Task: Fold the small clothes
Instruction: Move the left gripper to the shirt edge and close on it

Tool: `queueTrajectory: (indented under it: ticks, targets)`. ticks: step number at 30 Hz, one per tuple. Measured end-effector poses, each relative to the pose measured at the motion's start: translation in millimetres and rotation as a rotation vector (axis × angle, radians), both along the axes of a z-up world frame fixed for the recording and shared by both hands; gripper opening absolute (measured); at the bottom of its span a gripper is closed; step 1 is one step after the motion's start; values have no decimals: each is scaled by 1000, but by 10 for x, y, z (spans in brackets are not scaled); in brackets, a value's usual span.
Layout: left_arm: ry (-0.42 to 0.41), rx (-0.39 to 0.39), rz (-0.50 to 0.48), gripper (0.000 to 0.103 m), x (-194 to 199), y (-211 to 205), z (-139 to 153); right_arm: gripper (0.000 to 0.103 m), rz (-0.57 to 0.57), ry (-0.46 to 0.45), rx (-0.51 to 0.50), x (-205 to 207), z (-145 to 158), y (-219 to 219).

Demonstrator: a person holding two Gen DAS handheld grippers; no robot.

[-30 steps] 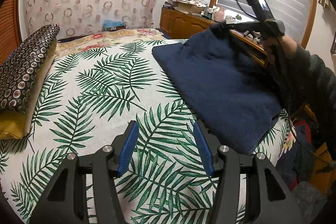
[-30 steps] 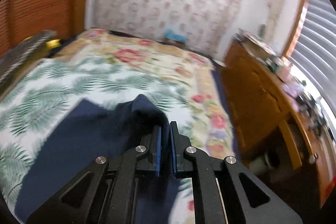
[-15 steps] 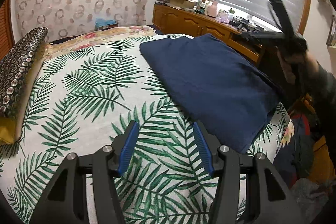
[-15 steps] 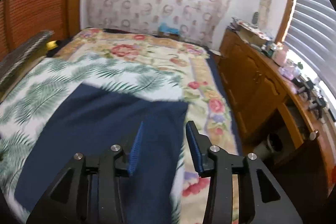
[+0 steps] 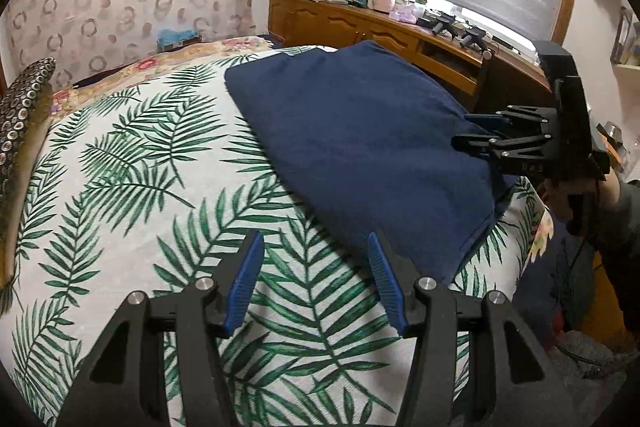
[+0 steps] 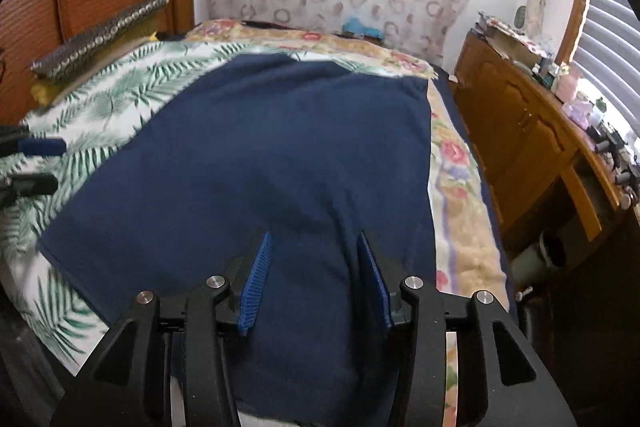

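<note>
A navy blue garment (image 5: 360, 143) lies folded flat on the right part of the palm-leaf bedspread (image 5: 132, 163); it fills the middle of the right wrist view (image 6: 256, 163). My left gripper (image 5: 316, 251) is open and empty, hovering over the bedspread just short of the garment's near edge. My right gripper (image 6: 312, 247) is open and empty, low over the garment's right side. It shows in the left wrist view (image 5: 476, 131) at the cloth's right edge. The left gripper's fingers (image 6: 36, 147) show at the left edge of the right wrist view.
A wooden dresser (image 5: 400, 35) with clutter runs along the right of the bed under a window blind. A patterned pillow (image 5: 20, 115) lies at the bed's left. The bed's right edge drops to a cluttered floor (image 5: 576, 307). A floral blanket (image 6: 456, 211) shows under the garment.
My right gripper opened and let go of the garment's corner, which dropped flat onto the bed. It then came down low over the cloth's right side. My left gripper stayed open.
</note>
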State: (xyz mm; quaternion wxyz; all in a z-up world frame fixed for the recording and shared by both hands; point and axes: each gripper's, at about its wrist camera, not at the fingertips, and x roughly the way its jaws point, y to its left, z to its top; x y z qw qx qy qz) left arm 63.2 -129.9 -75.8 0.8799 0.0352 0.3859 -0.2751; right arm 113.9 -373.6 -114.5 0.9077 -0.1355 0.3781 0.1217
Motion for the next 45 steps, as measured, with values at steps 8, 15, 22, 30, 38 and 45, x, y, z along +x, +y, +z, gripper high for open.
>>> queueTrajectory:
  ticks: [8,15,22,30,38,45]
  targets:
    - [39,-10,-36,53,-33,-100,-75,58,-23,4,71,-44,-150,-144]
    - [55,-48,-61,53,-72,-112,-59,59,-15,-6,75,-65,-158,-177]
    - [84,-35,-91,53,-93,-201,-124,59,-24,-15,67,-88,-164,-177]
    - [91,-39,-118,48,-134,-232,-160,60,-39,-15,36,-113,-147,-133]
    - [114,-69,-150,6,-151,-262,-125,60,-37,-25,75,-295,-34,-167]
    - [21,-118,-161,3,-106,-299,315,60,24,-26,103,-511,74,-51]
